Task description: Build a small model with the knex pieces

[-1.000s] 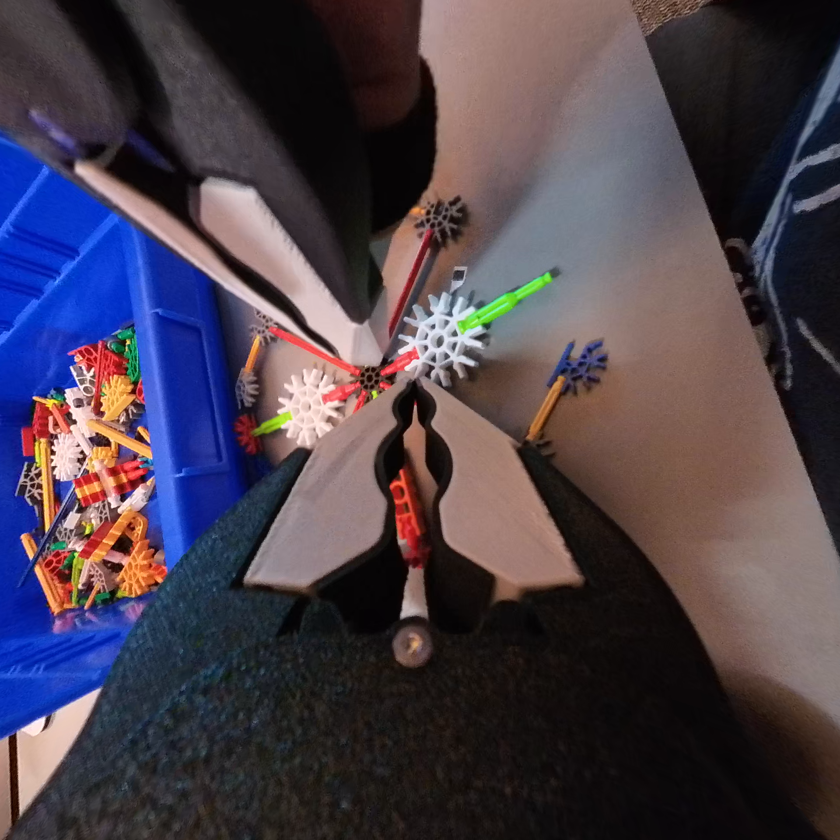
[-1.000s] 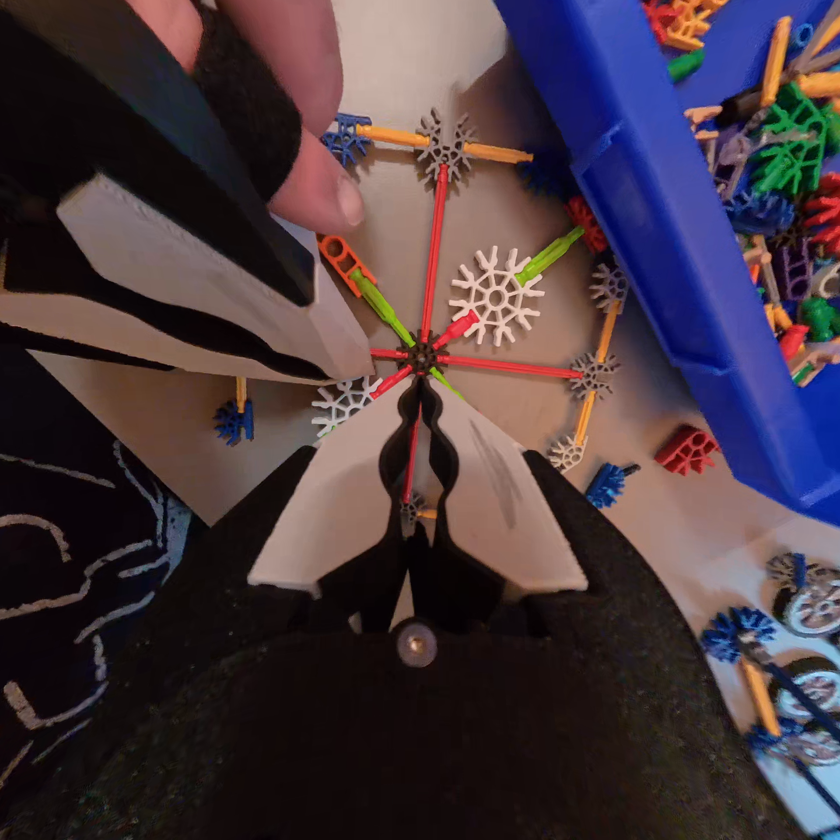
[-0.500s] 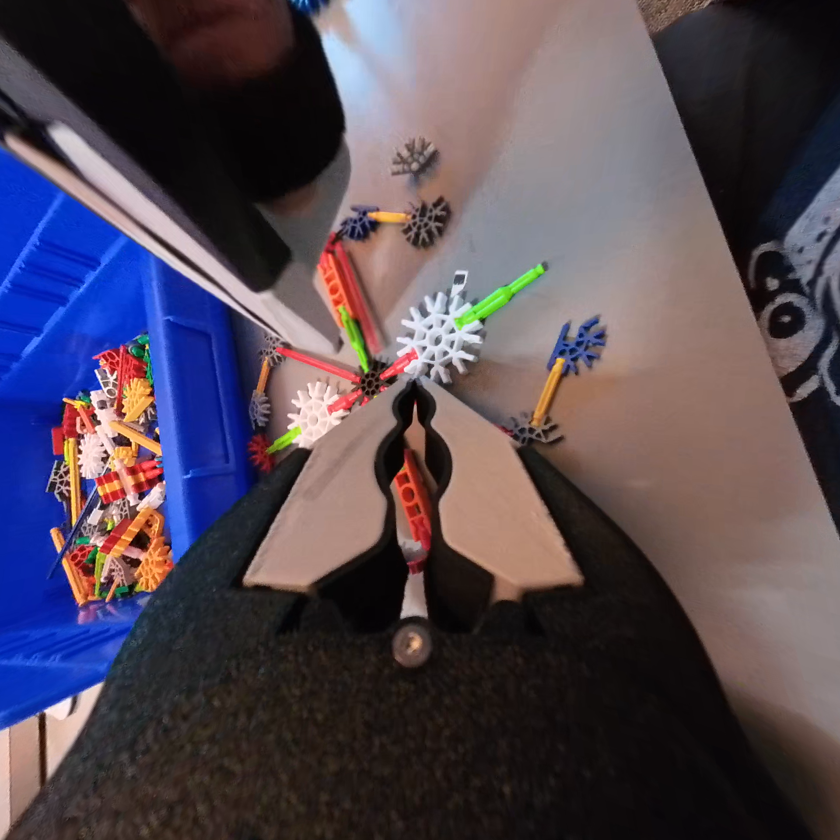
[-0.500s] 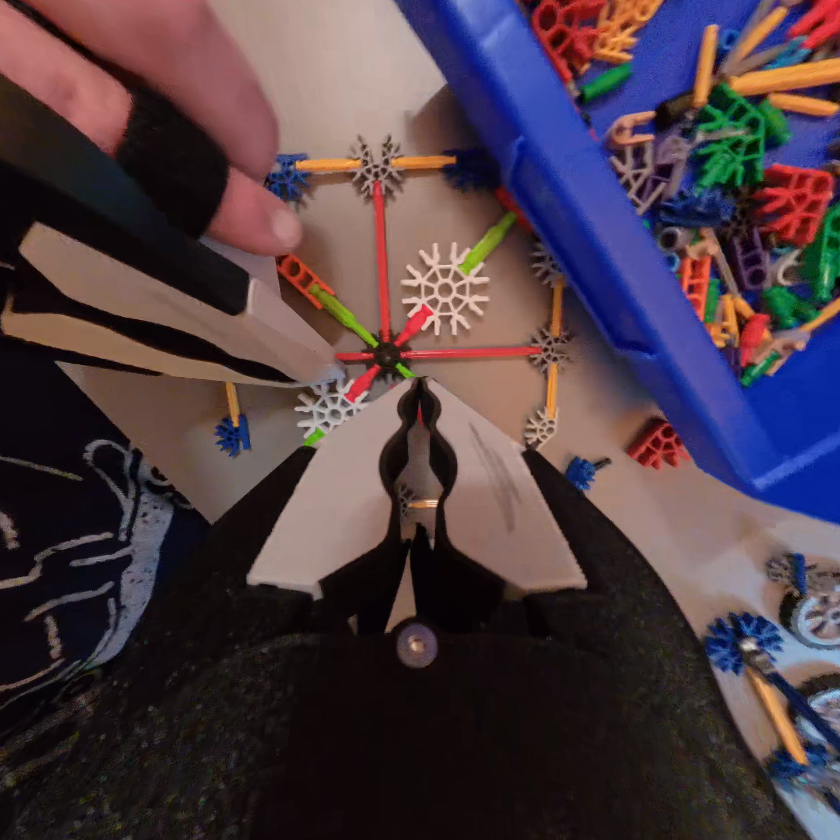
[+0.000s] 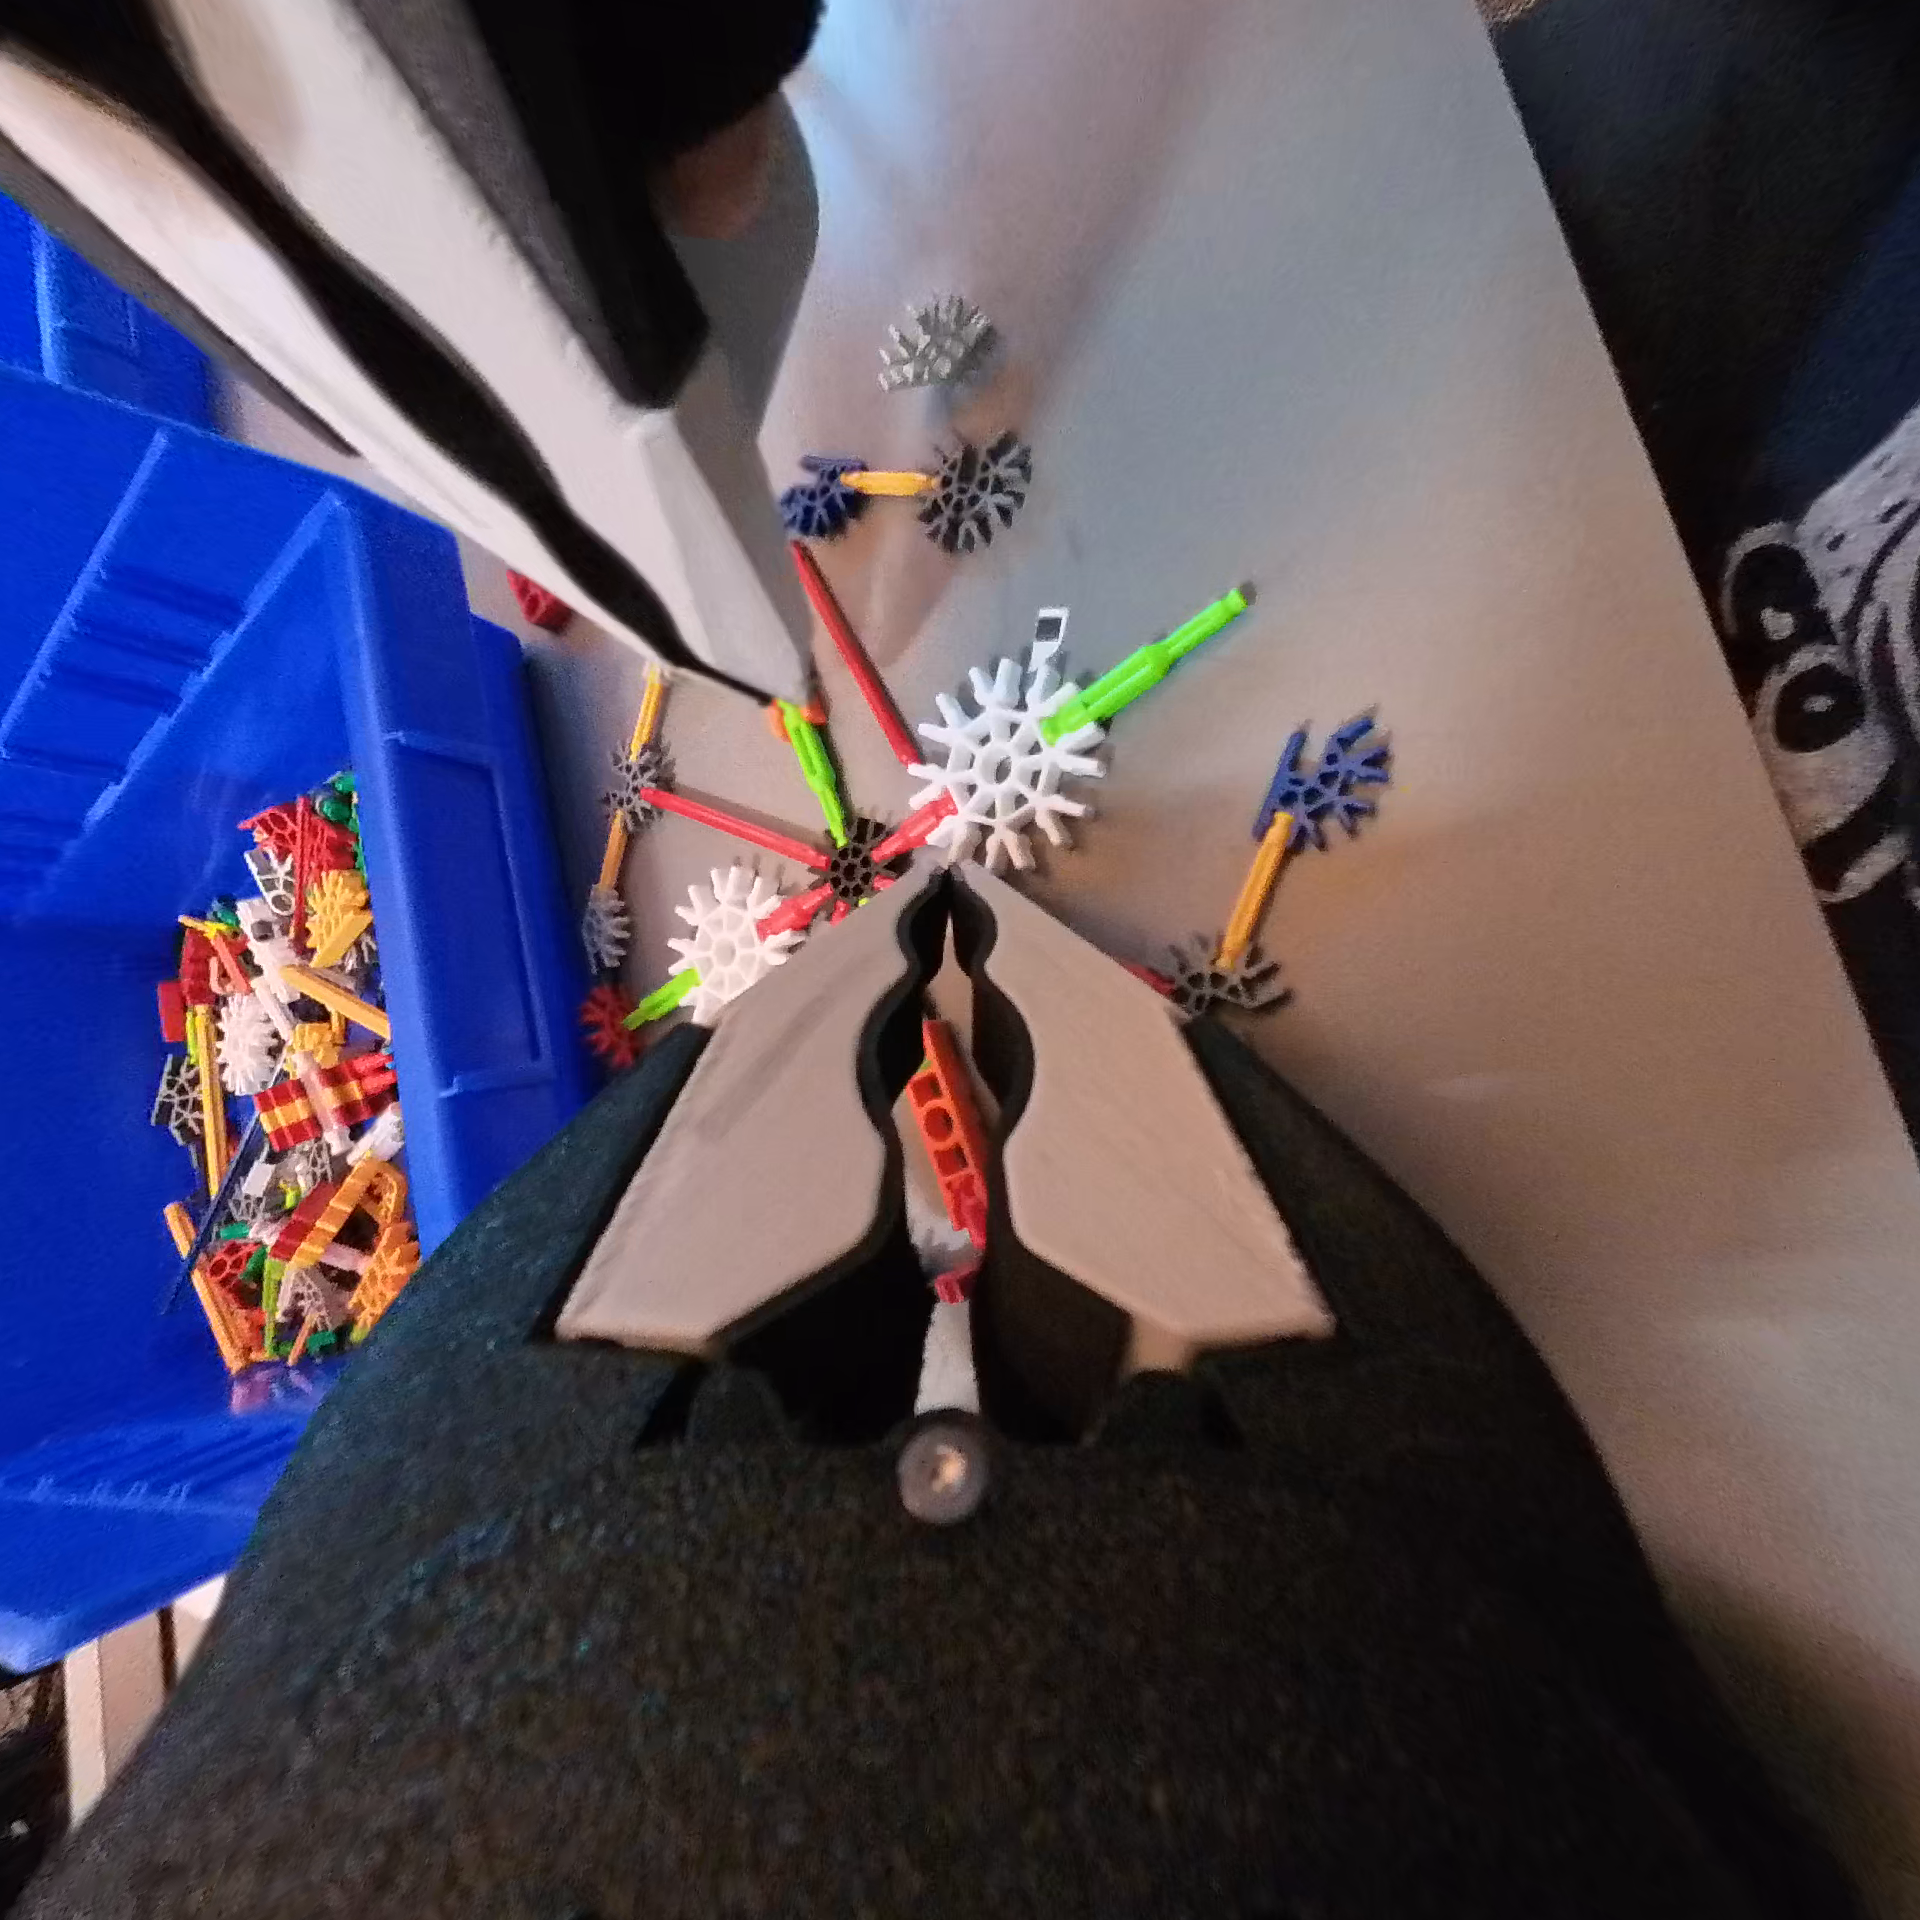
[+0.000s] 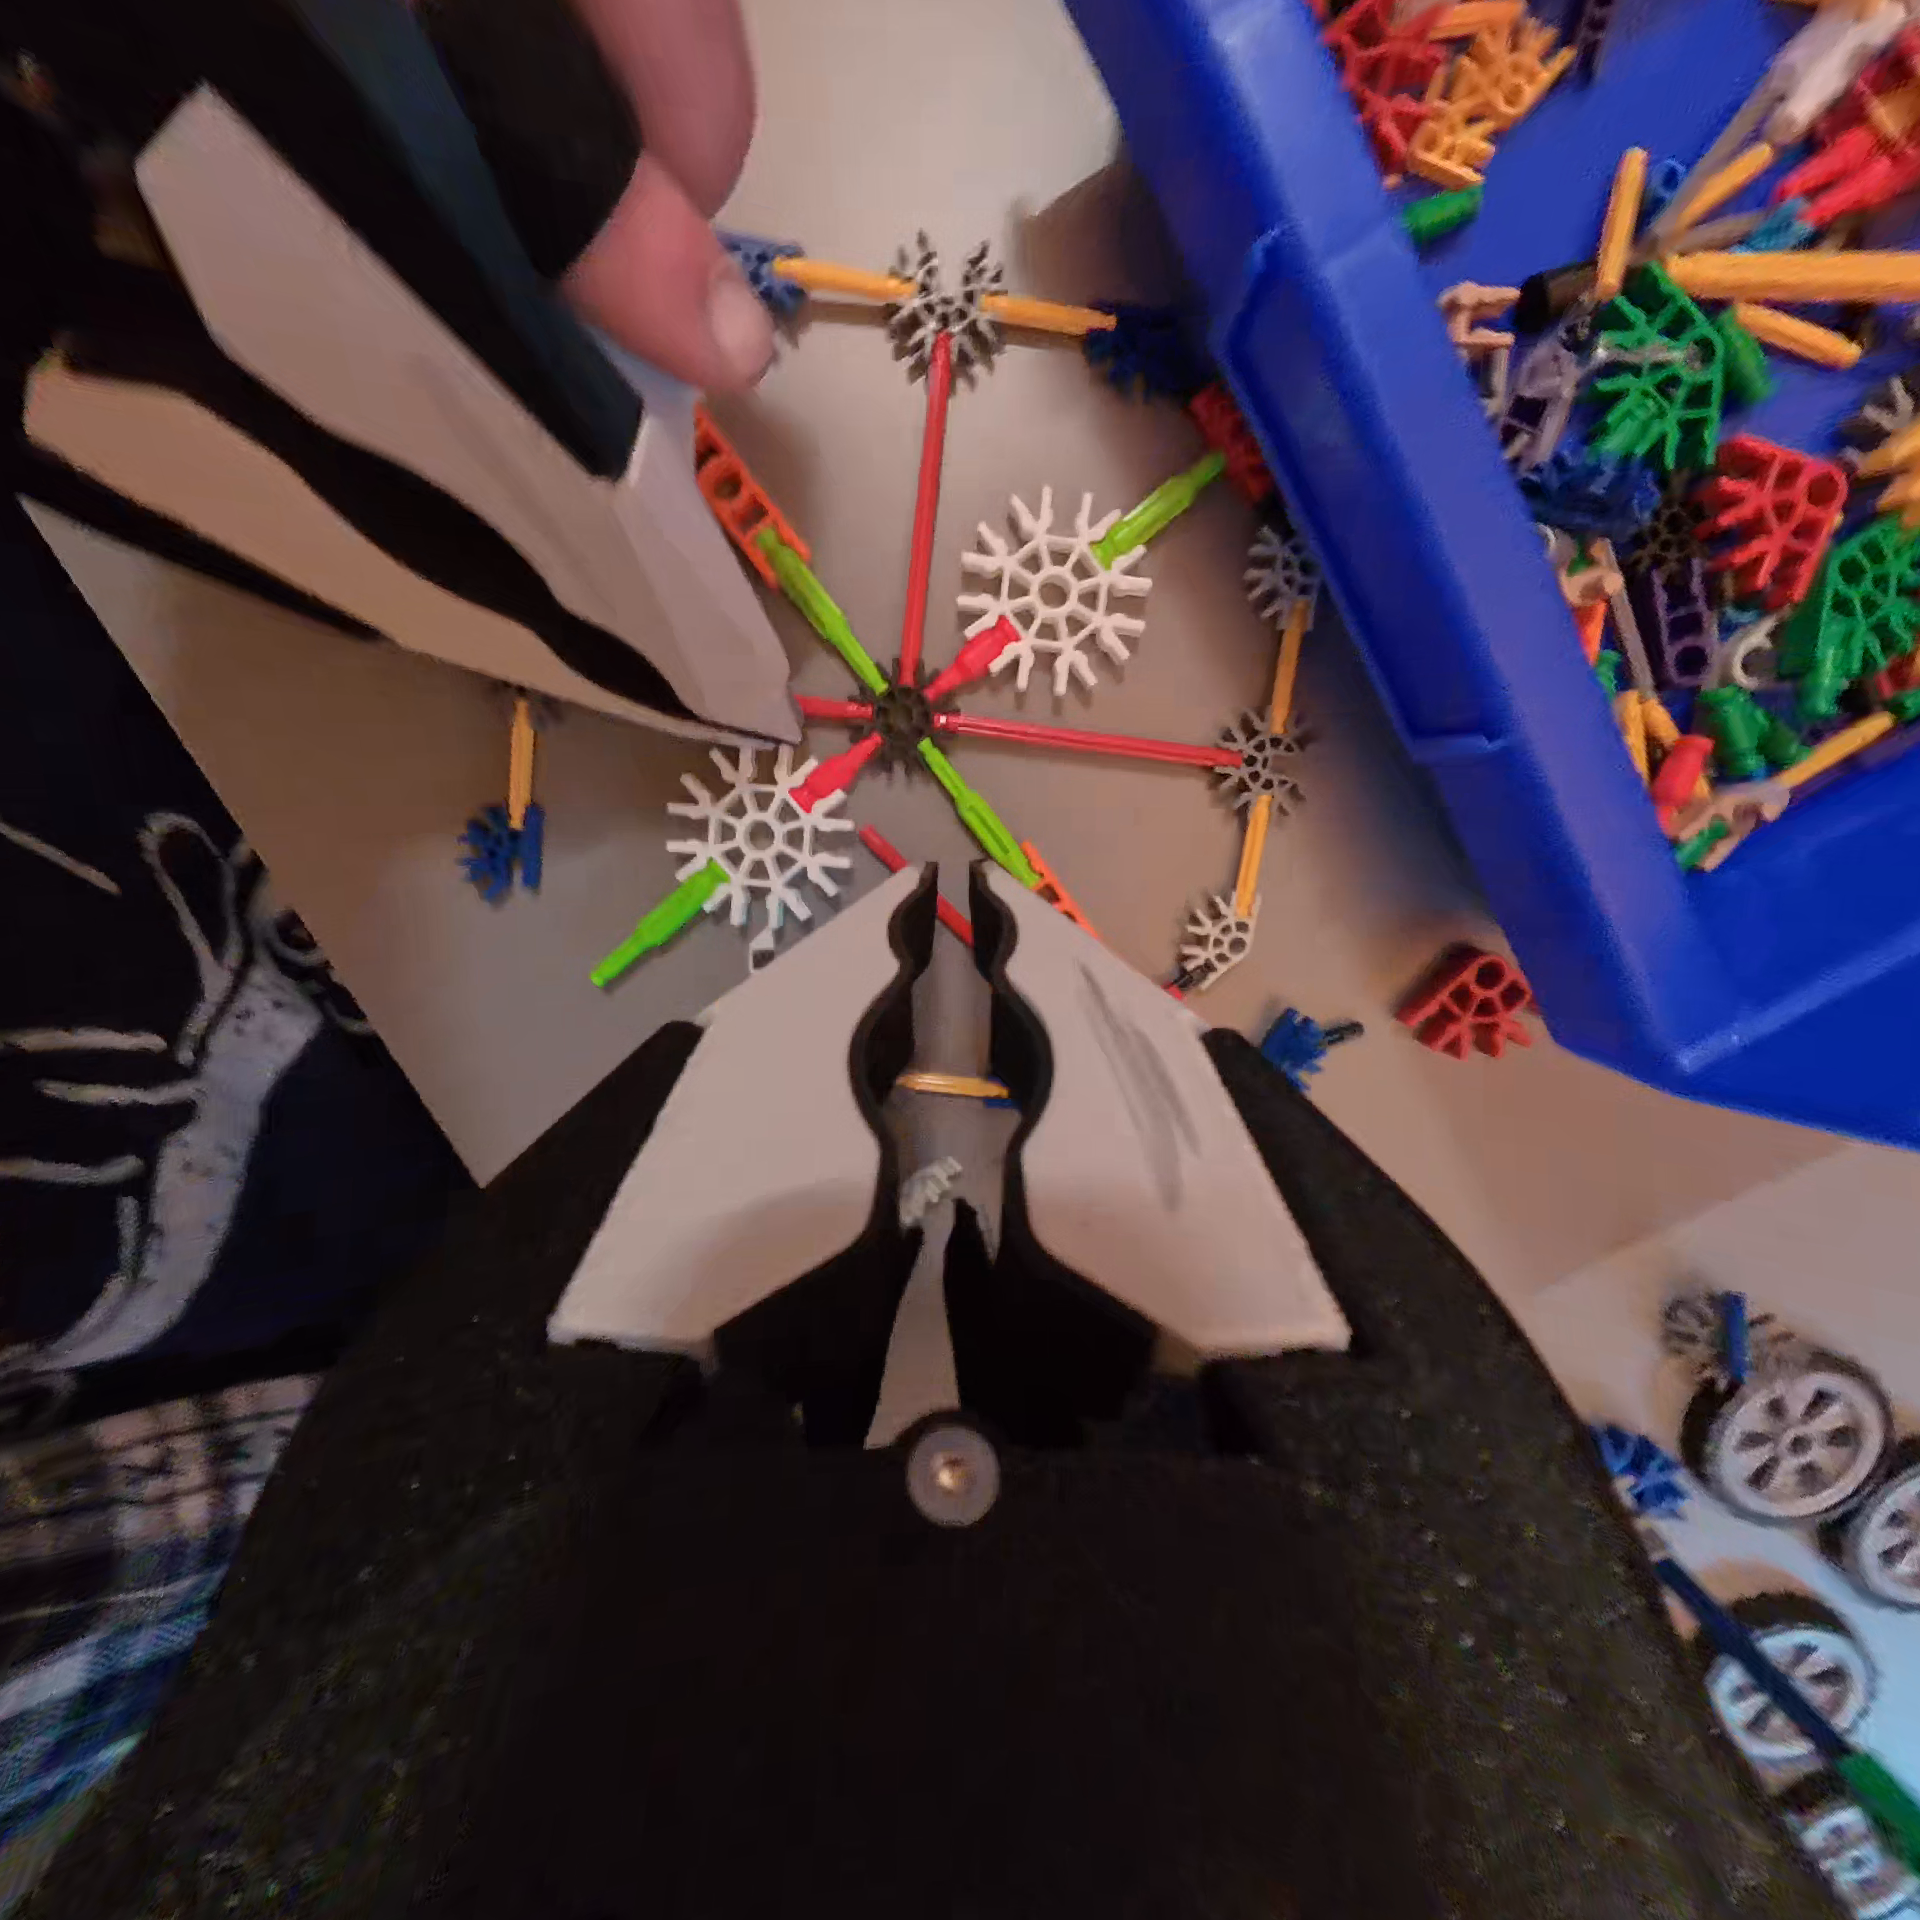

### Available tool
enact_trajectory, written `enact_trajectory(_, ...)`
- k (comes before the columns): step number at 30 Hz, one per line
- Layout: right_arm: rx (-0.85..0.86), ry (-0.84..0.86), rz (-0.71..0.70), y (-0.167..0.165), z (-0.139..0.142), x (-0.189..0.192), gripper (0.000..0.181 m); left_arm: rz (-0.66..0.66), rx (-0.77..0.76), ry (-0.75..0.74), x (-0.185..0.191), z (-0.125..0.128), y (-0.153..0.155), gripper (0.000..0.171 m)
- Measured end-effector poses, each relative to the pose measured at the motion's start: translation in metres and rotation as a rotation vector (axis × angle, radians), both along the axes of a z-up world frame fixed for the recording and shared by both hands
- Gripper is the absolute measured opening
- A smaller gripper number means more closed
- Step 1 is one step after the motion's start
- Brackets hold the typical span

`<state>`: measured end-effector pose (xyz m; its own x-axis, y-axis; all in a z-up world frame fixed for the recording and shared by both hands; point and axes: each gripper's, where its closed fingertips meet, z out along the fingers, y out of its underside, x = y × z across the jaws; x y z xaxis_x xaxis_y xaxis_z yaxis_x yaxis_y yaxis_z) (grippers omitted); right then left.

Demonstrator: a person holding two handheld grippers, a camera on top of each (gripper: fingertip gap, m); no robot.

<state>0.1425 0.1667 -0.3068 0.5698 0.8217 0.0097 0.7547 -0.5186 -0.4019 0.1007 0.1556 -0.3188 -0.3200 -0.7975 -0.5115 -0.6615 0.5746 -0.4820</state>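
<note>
The left gripper (image 5: 945, 883) has its jaws pressed together right at the black hub (image 5: 857, 862), apparently pinching the short red rod (image 6: 831, 709) that sticks out of the hub towards it. The right gripper (image 6: 952, 883) sits just on the near side of the hub, its jaws parted by only a narrow slit. A loose red rod (image 6: 883, 852) lies slantwise across that slit, its end just short of the hub; whether the pads touch it cannot be told.

A pinch this close to the hub looks best kept square to the rod, since the thin spokes would likely flex or pop out under a sideways pull.

Around the hub, red and green spokes fan out flat on the pale table (image 5: 1455, 1143), with two white snowflake connectors, one (image 6: 1055, 592) on either side. Beyond lies the blue bin (image 6: 1403, 520) of mixed pieces.

Only the right wrist view shows the outer rim of yellow rods (image 6: 1273, 821) and grey connectors, a person's hand (image 6: 665, 208) on the left gripper, and the tyred wheels (image 6: 1797, 1444) far from the hub. Only the left wrist view shows a loose grey connector (image 5: 935, 343) beyond the hub, and an orange connector (image 5: 945, 1122) under its own fingers.
</note>
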Motion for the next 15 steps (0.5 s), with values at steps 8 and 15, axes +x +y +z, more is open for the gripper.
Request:
enact_trajectory(8, 0.034, -0.055, 0.171, -0.005, -0.019, -0.005, 0.003, 0.004, -0.04, 0.015, -0.005, 0.007, 0.0, 0.004)
enact_trajectory(15, -0.004, 0.087, 0.043, -0.006, -0.005, -0.013, 0.0, 0.016, -0.109, 0.002, -0.005, 0.018, 0.014, 0.009)
